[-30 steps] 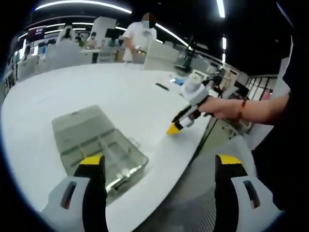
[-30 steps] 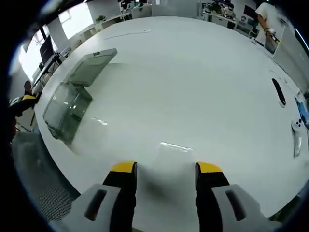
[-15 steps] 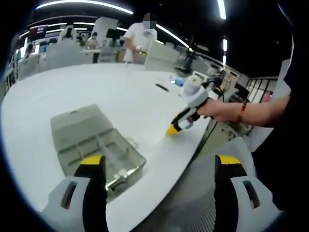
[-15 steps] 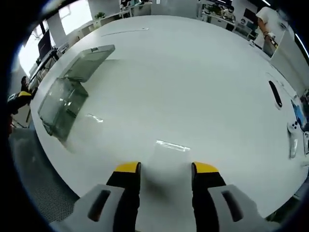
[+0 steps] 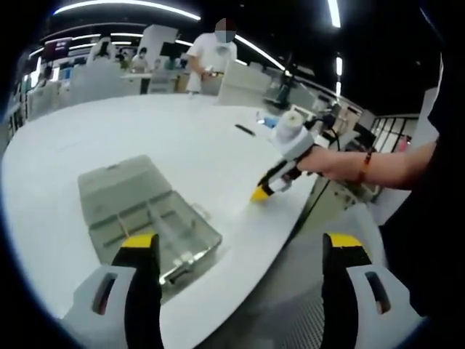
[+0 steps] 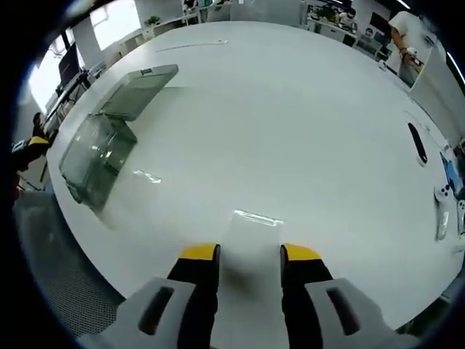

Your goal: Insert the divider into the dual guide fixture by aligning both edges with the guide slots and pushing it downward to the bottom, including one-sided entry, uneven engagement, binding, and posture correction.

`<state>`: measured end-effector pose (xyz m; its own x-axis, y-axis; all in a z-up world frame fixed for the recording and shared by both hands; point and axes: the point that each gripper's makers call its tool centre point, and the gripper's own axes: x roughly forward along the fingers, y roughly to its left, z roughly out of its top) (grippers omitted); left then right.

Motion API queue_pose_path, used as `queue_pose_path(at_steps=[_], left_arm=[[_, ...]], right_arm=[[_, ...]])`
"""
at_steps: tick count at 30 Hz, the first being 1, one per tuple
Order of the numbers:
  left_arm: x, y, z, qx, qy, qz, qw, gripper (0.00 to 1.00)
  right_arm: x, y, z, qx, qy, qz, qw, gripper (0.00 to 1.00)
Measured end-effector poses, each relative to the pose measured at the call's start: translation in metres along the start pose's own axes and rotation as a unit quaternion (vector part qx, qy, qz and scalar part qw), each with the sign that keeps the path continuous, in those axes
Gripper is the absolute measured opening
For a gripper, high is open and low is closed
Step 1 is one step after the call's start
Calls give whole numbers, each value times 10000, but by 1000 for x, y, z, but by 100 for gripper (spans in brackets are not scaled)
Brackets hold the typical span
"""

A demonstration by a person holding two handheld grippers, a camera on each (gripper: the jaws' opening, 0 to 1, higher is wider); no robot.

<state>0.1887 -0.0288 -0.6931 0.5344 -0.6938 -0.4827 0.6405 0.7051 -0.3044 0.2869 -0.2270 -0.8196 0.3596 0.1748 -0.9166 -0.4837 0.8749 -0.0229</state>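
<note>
Closing in since a second ago, our right gripper (image 6: 249,256) jaws now stand narrow about the clear divider (image 6: 251,236) lying flat on the table (image 6: 305,131), seemingly not clamped yet. Our left gripper (image 5: 243,243) waits wide apart near the open clear fixture box (image 5: 145,214).

We see the clear divider (image 6: 249,240) flat on the table, 12 o'clock off our right jaws; clear fixture case (image 6: 98,156) open at 10 o'clock.
</note>
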Motion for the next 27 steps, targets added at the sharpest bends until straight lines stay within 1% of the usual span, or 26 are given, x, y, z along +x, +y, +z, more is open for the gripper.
queue_pose_path(at_steps=[4, 7, 13, 19, 27], left_arm=[[0, -2, 1, -15, -21, -37, 10000, 91], [0, -3, 2, -9, -35, -48, 10000, 91], [0, -6, 3, 3, -56, -69, 10000, 91], [0, -6, 5, -11, -100, -72, 9999, 91], [1, -10, 7, 20, -123, -161, 9998, 91]], right_arm=[[-1, 1, 0, -19, -12, -21, 10000, 29], [-2, 0, 0, -25, -58, -59, 10000, 28], [-4, -5, -3, -63, -47, -142, 9999, 28], [-10, -7, 3, 28, -246, -198, 9995, 28], [-12, -2, 8, -7, -402, -156, 9991, 28]])
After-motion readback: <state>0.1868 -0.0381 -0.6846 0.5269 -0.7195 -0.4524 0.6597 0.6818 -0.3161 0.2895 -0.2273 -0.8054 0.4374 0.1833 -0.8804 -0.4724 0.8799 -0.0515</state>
